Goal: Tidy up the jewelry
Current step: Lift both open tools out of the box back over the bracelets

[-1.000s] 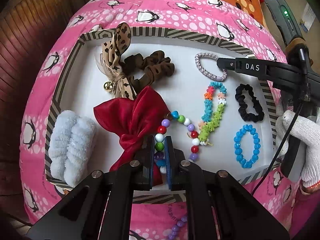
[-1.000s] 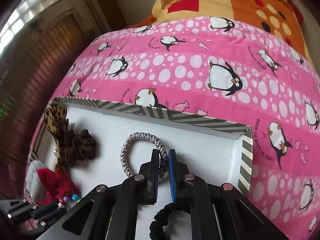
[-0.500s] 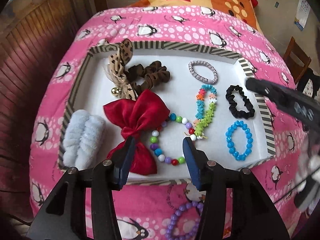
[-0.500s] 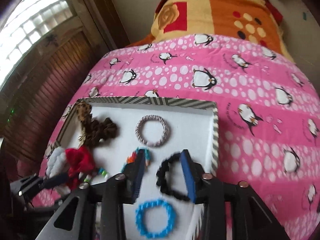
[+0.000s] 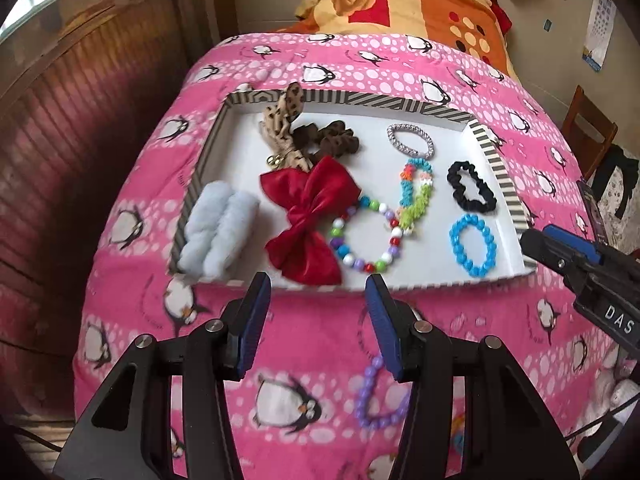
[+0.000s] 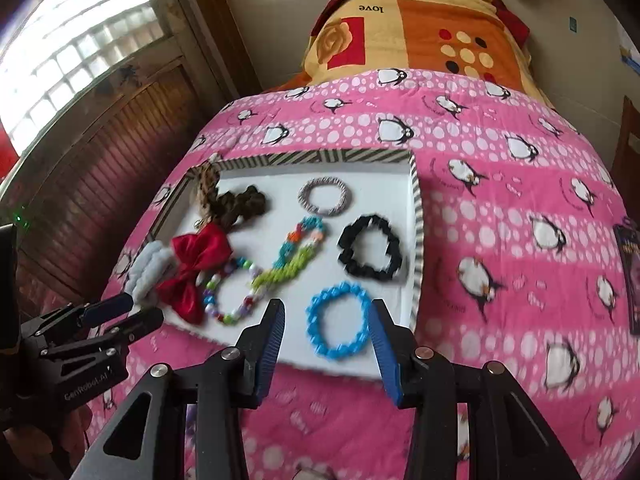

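Observation:
A white tray with a striped rim [image 5: 496, 168] lies on the pink penguin blanket. In it rest a multicoloured bead bracelet [image 5: 347, 258], a silver woven ring [image 5: 394, 132], a flower-bead bracelet [image 5: 416, 196], a black scrunchie [image 5: 460, 192], a blue bead bracelet [image 5: 454, 240] and a red bow [image 5: 312, 208]. My left gripper [image 5: 316, 292] hovers open over the tray's near rim, holding nothing. In the right wrist view my right gripper [image 6: 327, 308] is open and empty above the blue bead bracelet [image 6: 316, 332].
Leopard and brown scrunchies [image 5: 304, 136] and a pale fluffy scrunchie [image 5: 216, 228] fill the tray's left side. A purple bead bracelet [image 5: 366, 396] lies on the blanket in front of the tray. A wooden wall runs along the left, and an orange blanket is behind.
The left gripper let go of the multicoloured bead bracelet and the right let go of the silver ring. Both opened and drew back and up from the tray.

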The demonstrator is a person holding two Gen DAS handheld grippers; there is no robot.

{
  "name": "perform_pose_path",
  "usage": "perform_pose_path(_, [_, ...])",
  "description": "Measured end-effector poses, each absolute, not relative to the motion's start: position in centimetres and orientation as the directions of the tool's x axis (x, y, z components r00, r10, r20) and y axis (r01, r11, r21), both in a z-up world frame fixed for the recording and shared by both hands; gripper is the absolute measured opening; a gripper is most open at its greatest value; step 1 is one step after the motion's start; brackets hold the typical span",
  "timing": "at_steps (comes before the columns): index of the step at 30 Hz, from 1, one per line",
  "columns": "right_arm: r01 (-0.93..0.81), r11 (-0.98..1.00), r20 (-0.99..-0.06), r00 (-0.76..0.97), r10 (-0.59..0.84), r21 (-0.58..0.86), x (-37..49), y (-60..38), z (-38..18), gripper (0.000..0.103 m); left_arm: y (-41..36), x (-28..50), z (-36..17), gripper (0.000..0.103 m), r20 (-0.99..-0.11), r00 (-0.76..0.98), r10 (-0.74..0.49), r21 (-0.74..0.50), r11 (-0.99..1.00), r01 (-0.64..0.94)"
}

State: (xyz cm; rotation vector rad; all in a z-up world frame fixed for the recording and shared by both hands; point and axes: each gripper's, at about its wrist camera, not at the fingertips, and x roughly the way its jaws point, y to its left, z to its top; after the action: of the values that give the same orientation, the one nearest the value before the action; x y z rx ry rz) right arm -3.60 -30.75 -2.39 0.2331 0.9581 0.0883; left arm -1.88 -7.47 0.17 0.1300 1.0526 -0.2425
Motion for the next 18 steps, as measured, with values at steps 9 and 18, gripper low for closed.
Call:
perform_pose_path(9, [0.010, 0.972, -0.803, 0.565, 0.187, 0.233, -7.7, -27.9, -2.4, 0.042, -5.0, -5.8, 0.9, 0.049, -0.853, 0.507, -0.124, 0.006, 0.969, 0.247])
perform_pose_path(18, [-0.001, 0.977, -0.799, 0.575, 0.176, 0.215, -11.6, -26.0, -2.1, 0.042, -3.2, -9.5, 1.4, 0.049, -0.837, 0.533, -0.125, 0.011, 0.969, 0.245])
